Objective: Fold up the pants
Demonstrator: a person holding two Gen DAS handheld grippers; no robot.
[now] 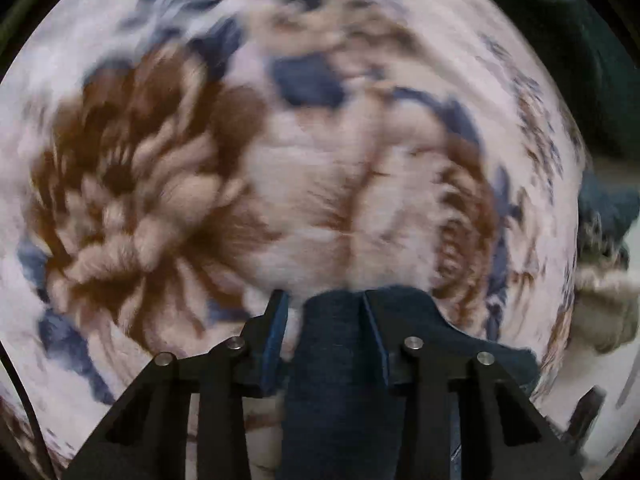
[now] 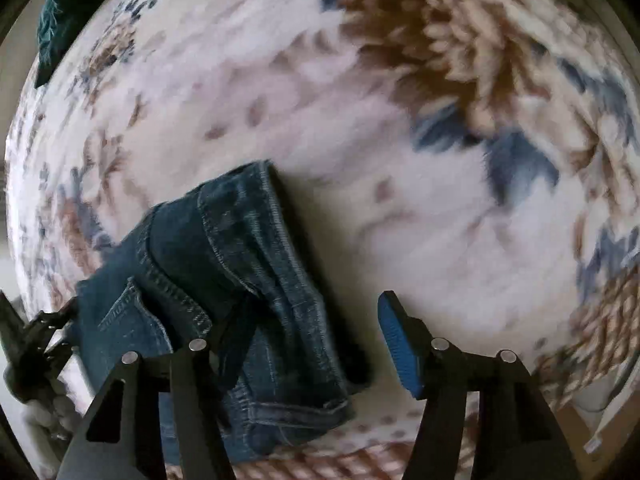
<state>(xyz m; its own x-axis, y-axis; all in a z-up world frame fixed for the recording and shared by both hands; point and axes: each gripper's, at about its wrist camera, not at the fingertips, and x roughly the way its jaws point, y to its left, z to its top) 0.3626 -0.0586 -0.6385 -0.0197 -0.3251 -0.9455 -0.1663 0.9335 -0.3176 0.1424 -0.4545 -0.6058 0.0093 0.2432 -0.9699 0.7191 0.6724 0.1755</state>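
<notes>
Dark blue denim pants (image 2: 224, 264) hang bunched over the flowered blanket (image 2: 360, 184), draped across my right gripper's left finger. My right gripper (image 2: 316, 328) stands wide open; its right blue pad (image 2: 398, 344) is bare and its left finger is hidden under the denim. In the left wrist view my left gripper (image 1: 324, 312) has its jaws partly closed with a strip of the pants (image 1: 336, 380) between them; the denim lies against the right finger, with a gap to the left pad (image 1: 276, 336). My left gripper also shows at the lower left of the right wrist view (image 2: 44, 332), at the pants' edge.
The blanket (image 1: 160, 184) has large brown and blue flowers on white and fills both views, blurred by motion. A dark teal cloth (image 2: 56, 28) lies at the upper left beyond the blanket, and it shows at the upper right in the left wrist view (image 1: 580, 60).
</notes>
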